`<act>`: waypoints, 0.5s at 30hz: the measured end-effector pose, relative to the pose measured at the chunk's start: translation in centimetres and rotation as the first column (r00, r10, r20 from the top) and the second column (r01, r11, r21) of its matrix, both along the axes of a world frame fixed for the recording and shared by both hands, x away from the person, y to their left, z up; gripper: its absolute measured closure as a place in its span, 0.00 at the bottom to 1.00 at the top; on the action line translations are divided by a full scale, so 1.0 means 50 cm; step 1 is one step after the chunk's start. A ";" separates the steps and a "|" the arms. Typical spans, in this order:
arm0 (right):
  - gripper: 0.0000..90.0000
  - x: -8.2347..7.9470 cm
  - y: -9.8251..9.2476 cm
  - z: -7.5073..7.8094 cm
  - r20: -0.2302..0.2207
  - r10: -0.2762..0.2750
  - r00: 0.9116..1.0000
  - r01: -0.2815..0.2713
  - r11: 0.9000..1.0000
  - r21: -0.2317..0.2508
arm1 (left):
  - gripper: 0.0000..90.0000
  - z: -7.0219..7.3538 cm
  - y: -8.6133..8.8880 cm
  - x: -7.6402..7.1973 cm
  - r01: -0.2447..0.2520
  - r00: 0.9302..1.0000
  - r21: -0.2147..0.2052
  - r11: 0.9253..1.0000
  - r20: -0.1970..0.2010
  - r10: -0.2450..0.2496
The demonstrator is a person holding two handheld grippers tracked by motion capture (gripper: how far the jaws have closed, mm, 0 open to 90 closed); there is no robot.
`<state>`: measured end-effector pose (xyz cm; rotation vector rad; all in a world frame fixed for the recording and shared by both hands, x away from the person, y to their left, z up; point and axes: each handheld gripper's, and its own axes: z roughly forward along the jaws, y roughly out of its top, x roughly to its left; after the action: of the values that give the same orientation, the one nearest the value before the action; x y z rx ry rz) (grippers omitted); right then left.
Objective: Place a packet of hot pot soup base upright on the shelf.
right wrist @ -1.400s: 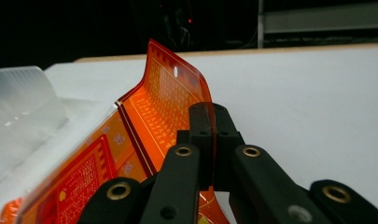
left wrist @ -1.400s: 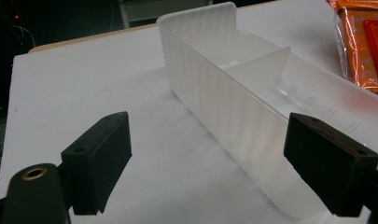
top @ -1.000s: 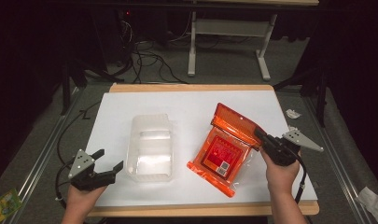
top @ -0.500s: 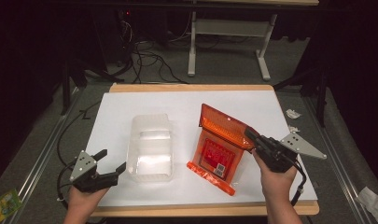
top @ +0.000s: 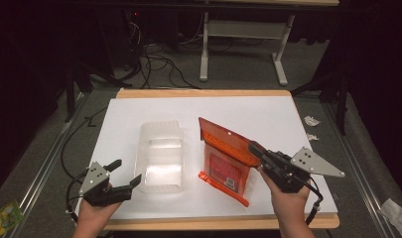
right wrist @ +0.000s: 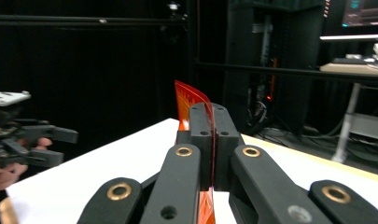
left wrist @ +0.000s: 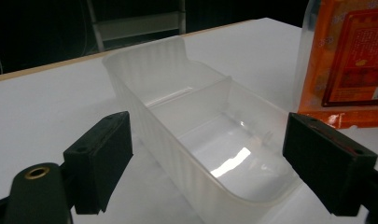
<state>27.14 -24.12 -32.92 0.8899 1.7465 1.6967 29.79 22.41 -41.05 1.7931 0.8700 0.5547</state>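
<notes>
Orange packet (top: 227, 161) stood nearly upright just to the right of the clear plastic container (top: 161, 156), where a second before it had lain flat on the white table (top: 268, 114) beside that container. Only its lower edge touched the table beside the container, while its top edge was raised and leaned away from the person. Right gripper (top: 255, 148) had its jaws closed on the packet's right edge; in the right gripper view the thin orange sheet (right wrist: 192, 105) rose from between the two pressed-together black pads. Left gripper (top: 124, 173) had hardly moved and sat just off the container's near left corner with its jaws spread wide and nothing between them; the left gripper view looked along them into the container (left wrist: 210, 130), whose two compartments, split by a low divider, held nothing.

Tipping the packet up off the table suggested the lift had started and the grip on the thin edge was holding. Judging by the layout, the likely aim was to carry the packet over to the container, with the left gripper placed to steady that container if needed
</notes>
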 end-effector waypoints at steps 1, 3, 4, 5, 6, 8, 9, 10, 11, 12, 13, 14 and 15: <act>1.00 -0.004 0.002 0.003 0.004 0.009 1.000 -0.009 1.000 0.004 | 0.18 0.002 -0.004 -0.001 0.004 1.000 -0.002 1.000 0.000 -0.004; 1.00 -0.012 0.008 0.012 0.023 0.025 0.999 -0.025 1.000 0.004 | 0.19 0.006 -0.011 -0.004 0.016 1.000 -0.001 1.000 0.004 -0.016; 1.00 -0.016 0.011 0.016 0.033 0.036 0.999 -0.036 0.999 0.003 | 0.19 0.007 -0.015 -0.005 0.021 1.000 -0.002 1.000 0.006 -0.021; 1.00 -0.021 0.015 0.021 0.040 0.048 0.998 -0.048 0.999 0.001 | 0.19 0.008 -0.018 -0.006 0.027 1.000 -0.001 1.000 0.006 -0.027; 1.00 -0.026 0.018 0.025 0.046 0.058 0.997 -0.058 0.998 -0.001 | 0.19 0.009 -0.022 -0.007 0.032 0.999 -0.001 0.999 0.004 -0.032; 1.00 -0.033 0.025 0.032 0.064 0.072 0.995 -0.072 0.997 -0.003 | 0.19 0.010 -0.027 -0.008 0.039 0.999 0.002 0.999 0.007 -0.039; 1.00 -0.040 0.030 0.037 0.073 0.092 0.993 -0.093 0.996 0.007 | 0.19 0.010 -0.030 -0.009 0.043 0.999 -0.002 0.999 0.005 -0.043; 1.00 -0.042 0.031 0.038 0.072 0.100 0.992 -0.101 0.995 0.013 | 0.19 0.011 -0.033 -0.010 0.050 0.999 -0.002 0.999 0.004 -0.050; 1.00 -0.043 0.032 0.039 0.073 0.107 0.992 -0.109 0.994 0.017 | 0.19 0.011 -0.033 -0.010 0.050 0.999 -0.002 0.999 0.004 -0.050; 1.00 -0.043 0.032 0.039 0.073 0.107 0.992 -0.109 0.994 0.017 | 0.19 0.011 -0.036 -0.010 0.054 0.999 0.001 0.999 0.005 -0.054; 1.00 -0.049 0.036 0.042 0.079 0.126 0.989 -0.128 0.992 0.019 | 0.19 0.011 -0.038 -0.011 0.057 0.998 0.001 0.998 0.005 -0.057; 1.00 -0.050 0.038 0.043 0.079 0.133 0.988 -0.134 0.991 0.015 | 0.19 0.011 -0.039 -0.011 0.060 0.998 0.000 0.998 0.003 -0.060; 1.00 -0.051 0.040 0.042 0.076 0.143 0.987 -0.145 0.989 0.019 | 0.19 0.011 -0.040 -0.011 0.062 0.998 0.003 0.998 0.003 -0.063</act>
<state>24.58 -22.11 -30.80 0.7160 1.7801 1.8228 29.25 20.39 -40.51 1.8151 0.8084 0.5188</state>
